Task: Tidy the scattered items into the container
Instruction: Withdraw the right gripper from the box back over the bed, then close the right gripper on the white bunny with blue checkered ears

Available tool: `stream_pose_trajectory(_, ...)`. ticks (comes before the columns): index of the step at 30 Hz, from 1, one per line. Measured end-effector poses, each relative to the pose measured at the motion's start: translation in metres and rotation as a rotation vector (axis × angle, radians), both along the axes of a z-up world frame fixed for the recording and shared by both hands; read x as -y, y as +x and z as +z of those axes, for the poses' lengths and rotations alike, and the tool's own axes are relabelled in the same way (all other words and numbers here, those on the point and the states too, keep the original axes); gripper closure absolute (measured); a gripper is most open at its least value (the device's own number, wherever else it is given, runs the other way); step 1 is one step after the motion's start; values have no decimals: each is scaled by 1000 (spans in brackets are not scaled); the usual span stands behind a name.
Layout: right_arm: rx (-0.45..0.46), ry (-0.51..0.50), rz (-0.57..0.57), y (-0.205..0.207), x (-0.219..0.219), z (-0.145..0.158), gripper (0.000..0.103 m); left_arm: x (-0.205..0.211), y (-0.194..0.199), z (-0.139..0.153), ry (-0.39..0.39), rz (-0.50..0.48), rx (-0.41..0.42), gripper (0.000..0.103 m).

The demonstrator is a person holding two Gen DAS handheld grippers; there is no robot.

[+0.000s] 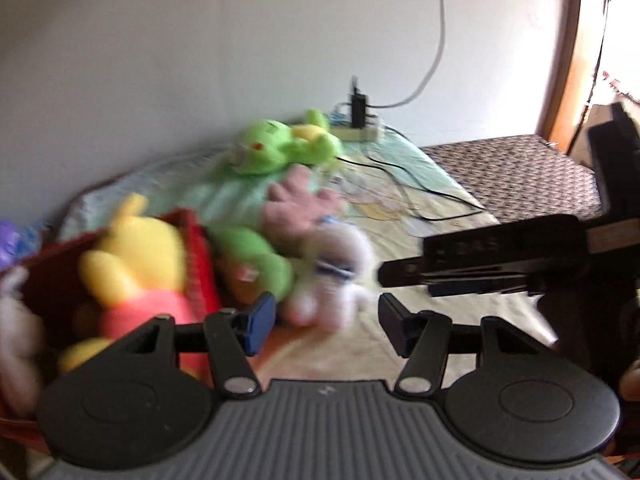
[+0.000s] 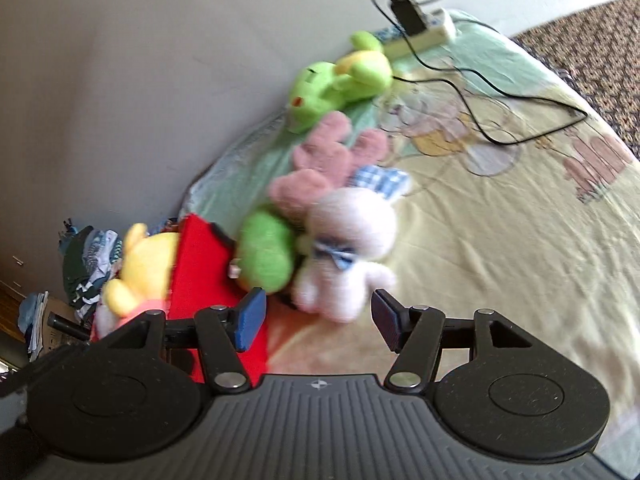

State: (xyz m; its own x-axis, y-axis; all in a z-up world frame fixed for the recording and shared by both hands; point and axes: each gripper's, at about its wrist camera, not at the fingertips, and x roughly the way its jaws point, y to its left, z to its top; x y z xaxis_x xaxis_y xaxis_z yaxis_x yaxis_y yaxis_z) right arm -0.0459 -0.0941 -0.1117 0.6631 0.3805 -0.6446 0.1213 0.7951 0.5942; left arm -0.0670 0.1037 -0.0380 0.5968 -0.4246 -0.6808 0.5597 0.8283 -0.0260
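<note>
both pictures are blurred, so fine detail cannot be made out. the left gripper [image 1: 326,326] is seen with its fingers released, spread apart with nothing between them; the right gripper [image 2: 318,322] is likewise released and empty. in the right wrist view a white plush rabbit [image 2: 346,252] with a blue bow lies on the bed [image 2: 500,240] just ahead of the gap between the fingers, nearer the left finger than the right. a green plush [image 2: 266,258] is pressed against the rabbit beyond the left finger, and a pink plush [image 2: 320,164] lies just behind both. further ahead, apart from these, a second green plush [image 2: 336,80] is seen near a power strip [image 2: 420,38] with black cables trailing over the sheet. the red container [image 2: 202,264] stands beyond and outside the left finger, with a yellow plush bear [image 2: 148,264] in a red top sticking out of it. in the left wrist view the container [image 1: 196,256] sits ahead of the left finger, and the right gripper's black body [image 1: 500,260] is seen ahead of the right finger
</note>
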Motion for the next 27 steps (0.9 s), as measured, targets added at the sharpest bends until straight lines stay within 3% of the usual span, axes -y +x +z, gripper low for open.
stream_pose_trajectory(5,-51,31,17,13,25,-21,41,29,4,-32,14,-10,-14,43)
stream_pose_trajectory(12,-106,130,44,50,48,-49,39,52,39,-71,49,-2,-74,40)
stream_pose_trajectory(17,-115,174,80,75,46,-65,38,59,68,-90,84,59,-76,32)
stream_pose_trajectory(21,-117,198,89,90,41,-74,37,60,82,-99,132,91,-55,32)
stream_pose_trajectory(27,-115,206,142,108,25,-80,37,62,95,-114,151,72,-94,29)
